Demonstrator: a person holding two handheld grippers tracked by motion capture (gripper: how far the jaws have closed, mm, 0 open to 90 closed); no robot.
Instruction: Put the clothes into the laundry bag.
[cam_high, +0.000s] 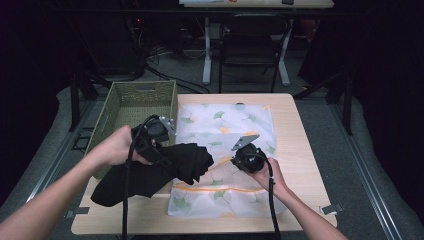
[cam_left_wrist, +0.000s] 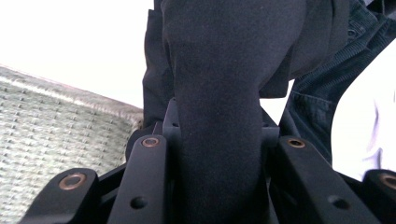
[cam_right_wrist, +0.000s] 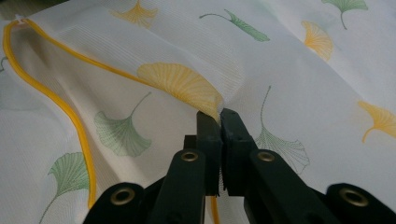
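Basically, black garment (cam_high: 150, 175) hangs bunched from the left gripper (cam_high: 167, 152), draped over the table's (cam_high: 295, 150) left half, its lower end trailing toward 7 o'clock near the front-left corner. In the left gripper view the dark cloth (cam_left_wrist: 219, 93) fills the gap between the jaws, which clamp a thick fold of it. Just right of the garment, at roughly 3 o'clock from it, lies the white mesh bag (cam_high: 225, 125) printed with green and yellow ginkgo leaves, spread flat across the table's middle, orange zipper edge (cam_right_wrist: 56, 98) curving open on its near side. Right gripper (cam_high: 240, 159) sits at the bag's near-centre; in the right gripper view its jaws are pressed together, pinching a raised ridge of bag fabric (cam_right_wrist: 187, 84) at a yellow leaf. Garment's front bunch touches the bag's left edge. Green woven basket (cam_high: 145, 92) stands at 11 o'clock on the table's far-left corner, beside the bag. Left hand (cam_high: 117, 145) grips its tool at 9 o'clock, right hand (cam_high: 267, 175) at 5 o'clock.
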